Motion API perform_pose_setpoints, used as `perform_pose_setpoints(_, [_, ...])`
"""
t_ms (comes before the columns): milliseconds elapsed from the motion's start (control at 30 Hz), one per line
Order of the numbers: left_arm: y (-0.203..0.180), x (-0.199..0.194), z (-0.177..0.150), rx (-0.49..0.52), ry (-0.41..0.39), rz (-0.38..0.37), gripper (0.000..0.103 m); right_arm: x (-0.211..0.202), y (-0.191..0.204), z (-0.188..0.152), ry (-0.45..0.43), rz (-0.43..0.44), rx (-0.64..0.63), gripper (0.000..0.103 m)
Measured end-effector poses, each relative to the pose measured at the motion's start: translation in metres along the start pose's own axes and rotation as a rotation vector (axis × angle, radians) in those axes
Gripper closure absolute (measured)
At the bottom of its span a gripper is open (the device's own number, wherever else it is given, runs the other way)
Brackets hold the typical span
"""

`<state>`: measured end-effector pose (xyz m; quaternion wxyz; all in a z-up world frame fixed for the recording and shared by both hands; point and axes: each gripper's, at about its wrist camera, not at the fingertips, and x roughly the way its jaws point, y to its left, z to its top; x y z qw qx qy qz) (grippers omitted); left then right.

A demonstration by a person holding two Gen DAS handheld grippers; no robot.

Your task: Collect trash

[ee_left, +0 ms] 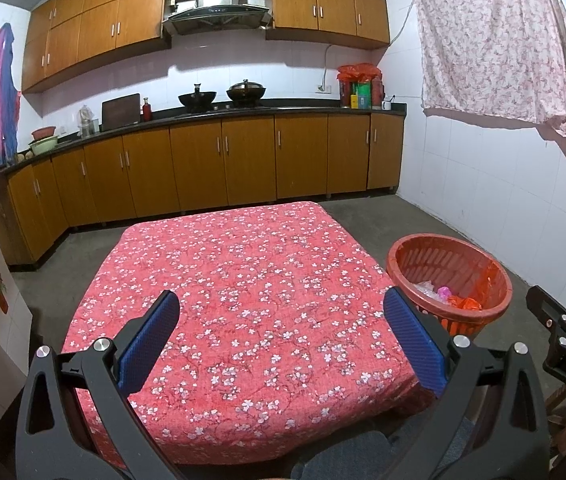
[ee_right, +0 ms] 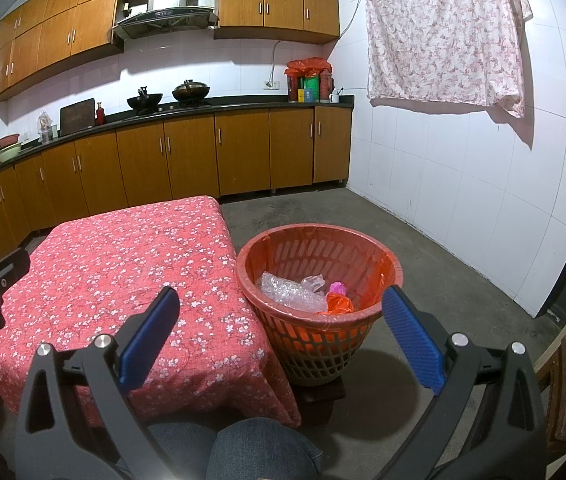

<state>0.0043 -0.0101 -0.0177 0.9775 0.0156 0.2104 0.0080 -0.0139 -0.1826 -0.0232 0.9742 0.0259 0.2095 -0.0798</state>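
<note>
Trash sits in the orange basket w/ a red liner, on the floor just beside the surface's right edge: bubble wrap, a pink bit & an orange bag lie inside. Left tool hangs over the surface w/ its red floral cloth, jaws wide apart, nothing btwn them. Right tool is also spread wide & holds nothing, its right finger near the basket rim.
</note>
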Motion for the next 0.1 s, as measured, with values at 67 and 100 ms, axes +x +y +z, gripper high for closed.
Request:
perform_pose_setpoints(67, [-0.0013,-0.0016,-0.0002,-0.002,0.001,-0.004,0.002,0.0011,0.0010,-0.0024,0.000,-0.001,0.001,0.004])
perform_pose_setpoints(100, [0.0003,-0.0006,0.0008,-0.003,0.002,-0.005,0.002,0.0012,0.0010,-0.0031,-0.001,-0.002,0.002,0.004])
